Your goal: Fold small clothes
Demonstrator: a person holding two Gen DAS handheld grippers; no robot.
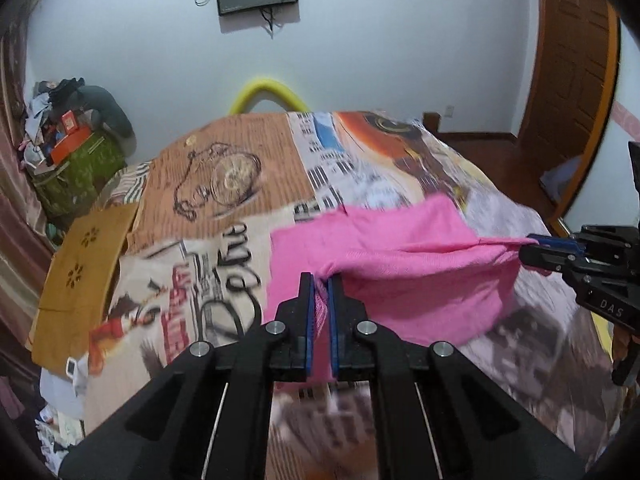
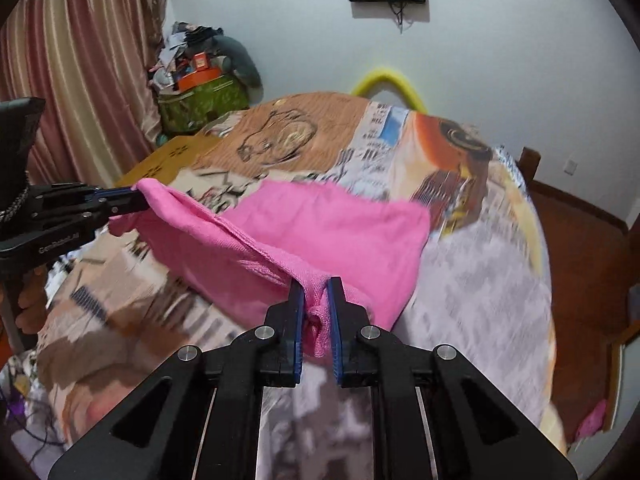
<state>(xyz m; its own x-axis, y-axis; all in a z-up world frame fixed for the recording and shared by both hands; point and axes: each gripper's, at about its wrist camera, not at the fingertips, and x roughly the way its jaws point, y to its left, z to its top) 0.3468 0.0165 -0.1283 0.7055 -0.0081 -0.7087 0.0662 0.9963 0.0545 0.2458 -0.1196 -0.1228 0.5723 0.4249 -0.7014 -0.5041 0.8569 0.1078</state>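
while stretched between claws, pink cloth [image 1: 400,256] sags.

The pink garment [image 1: 400,256] is soft matt knit cloth, its ribbed weave plain at the pinched edge. Each gripper, left [image 1: 320,280] and right [image 2: 316,284], is matt black plastic with blue ribbed pads [image 1: 309,320] and shiny round metal pins. The bedcover [image 1: 224,184] is printed matt cloth. At two o'clock in the left view, the door [image 1: 568,80] is glossy brown wood. At ten o'clock in the right view, the curtain [image 2: 80,60] is sheeny striped cloth.
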